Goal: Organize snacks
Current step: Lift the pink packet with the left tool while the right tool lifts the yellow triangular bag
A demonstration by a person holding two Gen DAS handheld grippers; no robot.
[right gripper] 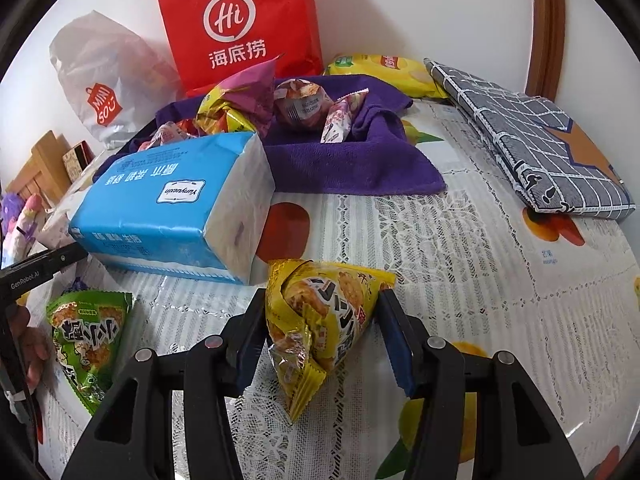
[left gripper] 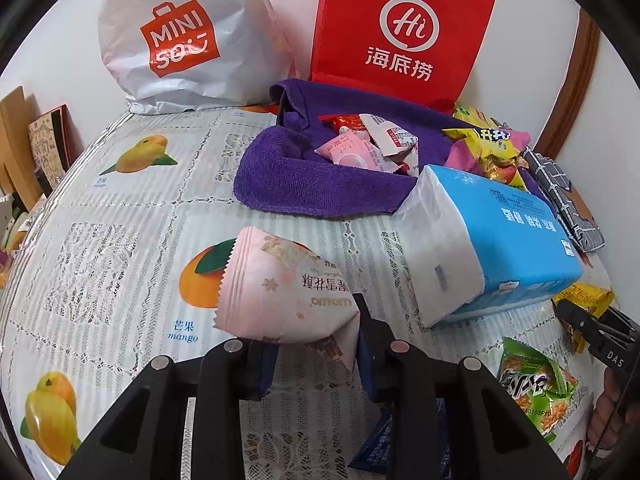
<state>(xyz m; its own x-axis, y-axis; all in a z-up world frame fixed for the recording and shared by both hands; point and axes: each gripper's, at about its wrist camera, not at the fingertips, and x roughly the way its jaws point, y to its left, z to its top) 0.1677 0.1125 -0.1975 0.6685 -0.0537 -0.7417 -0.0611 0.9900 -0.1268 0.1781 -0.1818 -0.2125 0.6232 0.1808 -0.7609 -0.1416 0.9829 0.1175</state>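
Observation:
My left gripper (left gripper: pixel 316 344) is shut on a pink snack packet (left gripper: pixel 280 284) and holds it above the fruit-print tablecloth (left gripper: pixel 120 240). My right gripper (right gripper: pixel 320 332) is shut on a yellow snack packet (right gripper: pixel 320 316), also lifted off the cloth. A purple towel (left gripper: pixel 304 176) lies at the back with several snack packets piled on it; it also shows in the right wrist view (right gripper: pixel 352 160). A green snack packet (right gripper: pixel 88 336) lies on the cloth left of my right gripper, and also shows in the left wrist view (left gripper: pixel 536 384).
A blue tissue pack (right gripper: pixel 176 204) lies between the grippers and the towel. A red paper bag (right gripper: pixel 240 24) and a white Miniso bag (left gripper: pixel 176 40) stand against the wall. A folded grey checked cloth (right gripper: pixel 532 148) lies at the right. A blue packet (left gripper: pixel 372 448) lies under my left gripper.

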